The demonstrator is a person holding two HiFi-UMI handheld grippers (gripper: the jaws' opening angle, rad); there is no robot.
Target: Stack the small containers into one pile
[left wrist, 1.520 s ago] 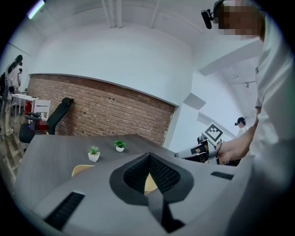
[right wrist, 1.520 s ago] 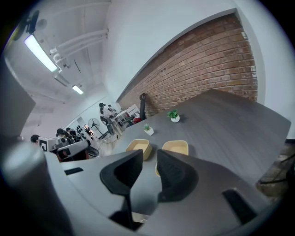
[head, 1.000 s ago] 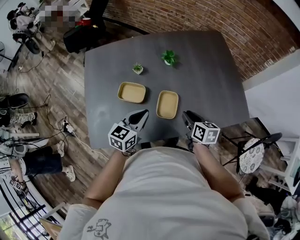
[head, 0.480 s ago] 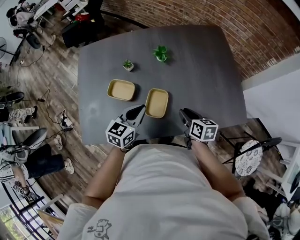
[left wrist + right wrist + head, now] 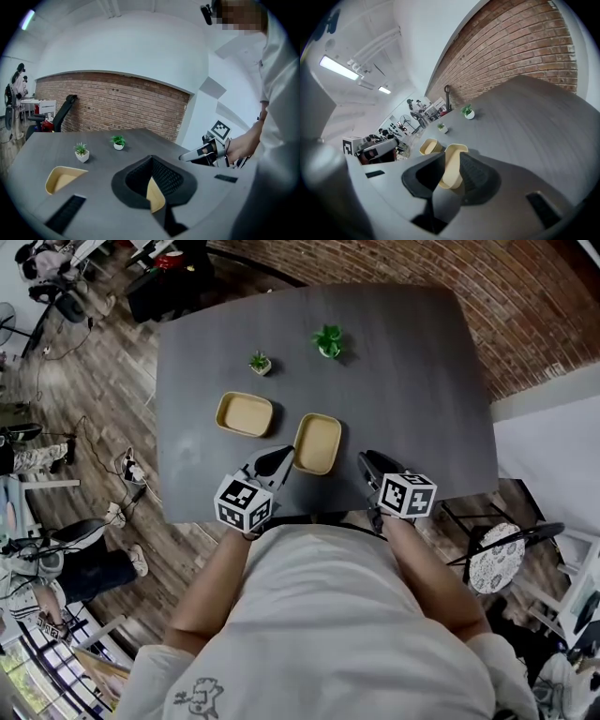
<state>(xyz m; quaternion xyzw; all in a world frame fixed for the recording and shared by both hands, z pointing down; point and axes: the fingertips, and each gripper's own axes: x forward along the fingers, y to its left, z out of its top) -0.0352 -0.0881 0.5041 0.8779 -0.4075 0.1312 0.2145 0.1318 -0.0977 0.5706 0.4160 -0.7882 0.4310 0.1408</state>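
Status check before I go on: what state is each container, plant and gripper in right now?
left gripper: open, empty.
right gripper: open, empty.
nearer container: upright, empty, not stacked.
farther container: upright, empty, apart from the nearer one.
small plant: upright.
larger plant: upright.
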